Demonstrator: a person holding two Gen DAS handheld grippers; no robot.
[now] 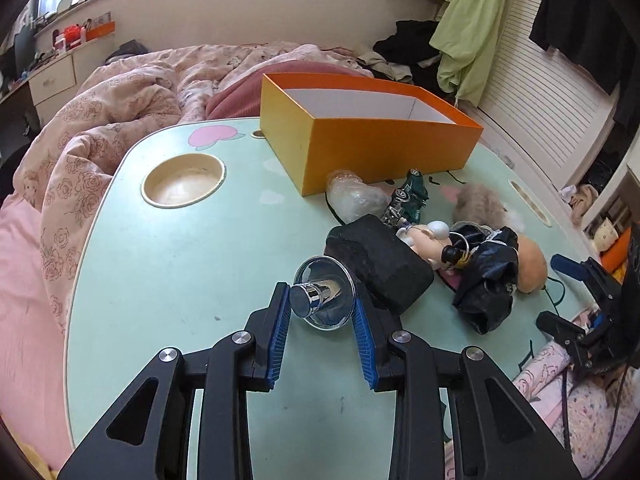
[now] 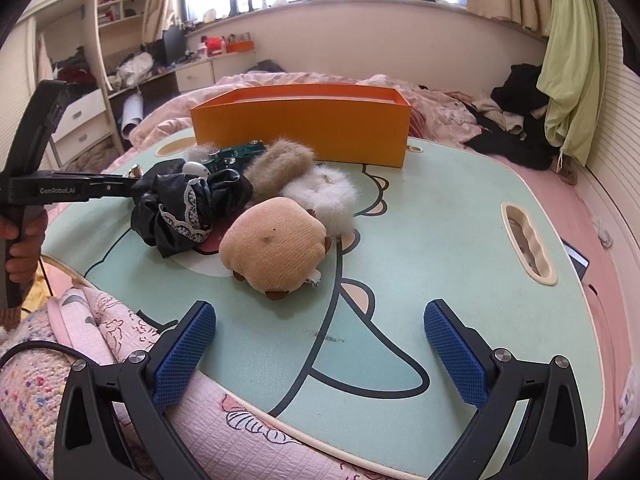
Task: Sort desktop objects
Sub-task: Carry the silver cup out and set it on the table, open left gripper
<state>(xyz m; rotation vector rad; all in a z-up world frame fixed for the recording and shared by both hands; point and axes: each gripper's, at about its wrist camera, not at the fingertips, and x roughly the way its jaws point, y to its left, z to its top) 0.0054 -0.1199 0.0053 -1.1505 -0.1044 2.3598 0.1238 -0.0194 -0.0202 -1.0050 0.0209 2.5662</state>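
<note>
The left gripper is clamped on a shiny chrome suction cup above the mint lap table, near the black sponge block, while the right gripper hovers with jaws wide apart and nothing between them, short of the tan plush toy.

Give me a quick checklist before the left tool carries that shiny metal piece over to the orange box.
1. Left tool shut on the chrome piece: ok.
2. Orange box open on top: ok.
3. Room inside the box: ok, white inner walls show, floor hidden.
4. Black block clear of the piece: cannot tell, it sits very close.
5. Right tool open and away from the pile: ok.
</note>
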